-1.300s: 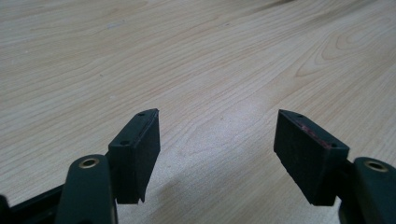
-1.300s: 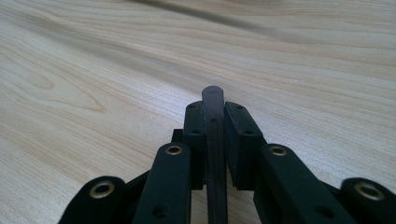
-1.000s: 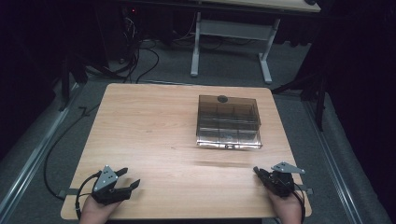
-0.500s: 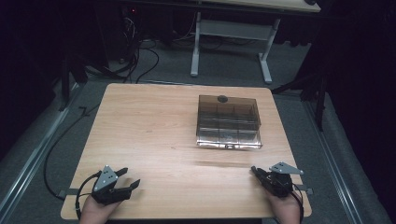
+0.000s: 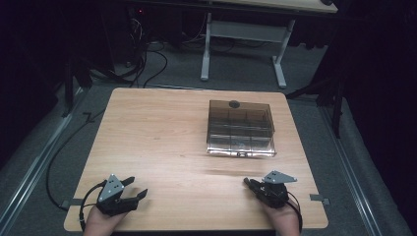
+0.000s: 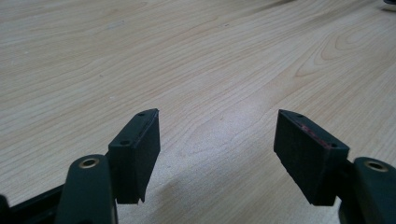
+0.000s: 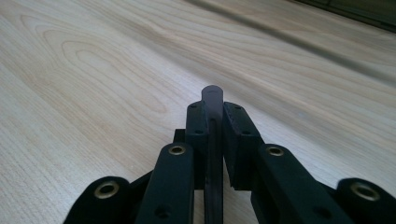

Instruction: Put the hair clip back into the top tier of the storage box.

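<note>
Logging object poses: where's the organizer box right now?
In the high view the box sits on the table's far right part, lid shut, beyond and slightly left of the right gripper.

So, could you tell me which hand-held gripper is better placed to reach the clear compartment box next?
Probably the right hand-held gripper: it sits nearer the box, though it is shut on a small dark piece. The left hand-held gripper is open, empty, farther off.
</note>
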A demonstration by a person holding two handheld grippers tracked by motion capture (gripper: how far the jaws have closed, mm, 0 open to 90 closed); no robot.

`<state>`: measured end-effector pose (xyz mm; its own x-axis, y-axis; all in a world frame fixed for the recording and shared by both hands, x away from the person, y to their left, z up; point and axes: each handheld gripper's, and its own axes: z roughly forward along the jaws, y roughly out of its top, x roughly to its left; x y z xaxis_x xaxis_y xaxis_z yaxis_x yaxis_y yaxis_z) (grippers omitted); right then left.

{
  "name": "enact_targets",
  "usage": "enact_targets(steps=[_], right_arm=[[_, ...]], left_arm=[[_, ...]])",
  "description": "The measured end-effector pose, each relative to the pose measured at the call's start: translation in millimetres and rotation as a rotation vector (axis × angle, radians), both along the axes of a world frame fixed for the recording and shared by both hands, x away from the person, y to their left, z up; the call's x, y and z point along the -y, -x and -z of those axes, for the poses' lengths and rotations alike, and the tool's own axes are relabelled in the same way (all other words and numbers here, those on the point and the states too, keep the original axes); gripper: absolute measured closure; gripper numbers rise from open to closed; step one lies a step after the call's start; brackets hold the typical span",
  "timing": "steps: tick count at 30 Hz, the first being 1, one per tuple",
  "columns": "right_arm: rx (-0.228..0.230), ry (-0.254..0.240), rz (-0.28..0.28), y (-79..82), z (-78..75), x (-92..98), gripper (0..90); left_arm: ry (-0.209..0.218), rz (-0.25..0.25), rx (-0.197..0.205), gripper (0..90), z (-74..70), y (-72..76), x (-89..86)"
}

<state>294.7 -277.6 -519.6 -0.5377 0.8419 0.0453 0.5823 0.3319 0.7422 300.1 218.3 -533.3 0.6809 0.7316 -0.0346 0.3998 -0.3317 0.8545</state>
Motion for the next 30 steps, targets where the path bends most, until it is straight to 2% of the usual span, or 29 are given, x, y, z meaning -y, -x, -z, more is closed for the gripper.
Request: enact_targets(steps=[10,12,14,18,21,26,30], right_arm=[[-0.022,0.010,0.009,-0.8,6.6,1.5,81.0],[-0.023,0.007,0.005,-1.0,6.7,2.1,78.3],[-0.019,-0.005,0.000,-0.1,5.7,2.7,74.5],[0.022,-0.061,0.020,3.8,-3.6,10.1,75.5],[0.003,-0.051,0.042,1.3,-5.7,14.8,79.6],[-0.052,0.019,0.053,-3.6,-8.1,14.0,84.3],[-0.087,0.055,0.059,-6.2,-11.9,13.2,84.8]], left_arm=[[0.000,0.000,-0.001,32.0,0.0,0.0,0.1],[-0.001,-0.001,-0.001,31.9,0.0,0.0,0.1],[-0.002,-0.004,0.000,31.9,0.1,0.1,0.4],[-0.003,-0.006,-0.004,32.0,0.0,-0.2,0.4],[-0.003,-0.006,-0.003,31.9,0.0,-0.1,0.4],[-0.006,-0.002,0.004,31.9,-0.1,0.4,0.3],[0.000,0.003,0.008,31.9,-0.2,1.5,-0.2]])
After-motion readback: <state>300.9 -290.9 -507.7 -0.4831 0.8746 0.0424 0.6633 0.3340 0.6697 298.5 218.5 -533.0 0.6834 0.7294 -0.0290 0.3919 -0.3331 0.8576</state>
